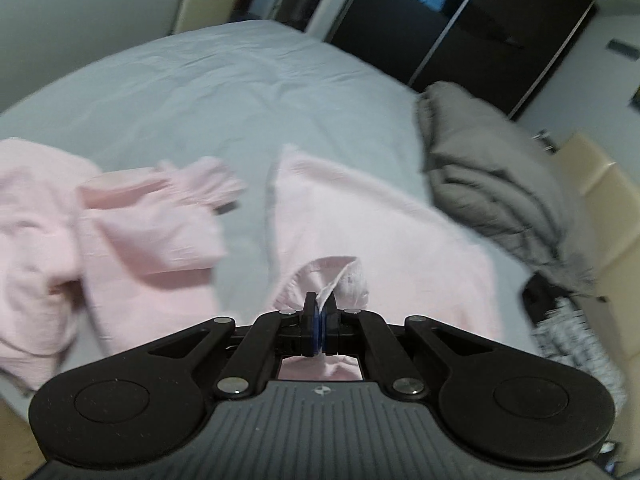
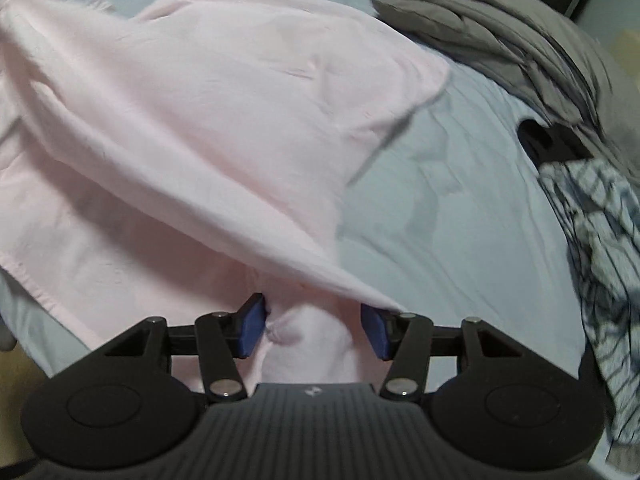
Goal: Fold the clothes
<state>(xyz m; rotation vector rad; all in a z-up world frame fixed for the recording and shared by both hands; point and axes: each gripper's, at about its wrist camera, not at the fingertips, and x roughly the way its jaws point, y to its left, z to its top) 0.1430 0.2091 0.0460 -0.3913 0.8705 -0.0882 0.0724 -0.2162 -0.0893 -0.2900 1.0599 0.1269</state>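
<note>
- The left gripper (image 1: 321,312) had its fingers pinching an edge of the pale pink cotton garment (image 1: 380,216).
- The right gripper (image 2: 316,330) had its fingers spread, pink cloth bunched between them, over the light grey bed sheet (image 2: 460,208).

Left tool (image 1: 321,320) clamped tight on a thin edge of the pink garment (image 1: 360,216), cloth hanging from the pads and spreading ahead over the pale bed sheet (image 1: 224,92). To the left of the tool, more crumpled pink fabric (image 1: 120,232), blurred. Ahead and to the right, a folded grey blanket (image 1: 492,184), with a black-and-white patterned cloth (image 1: 576,344) nearer on that side.
</note>
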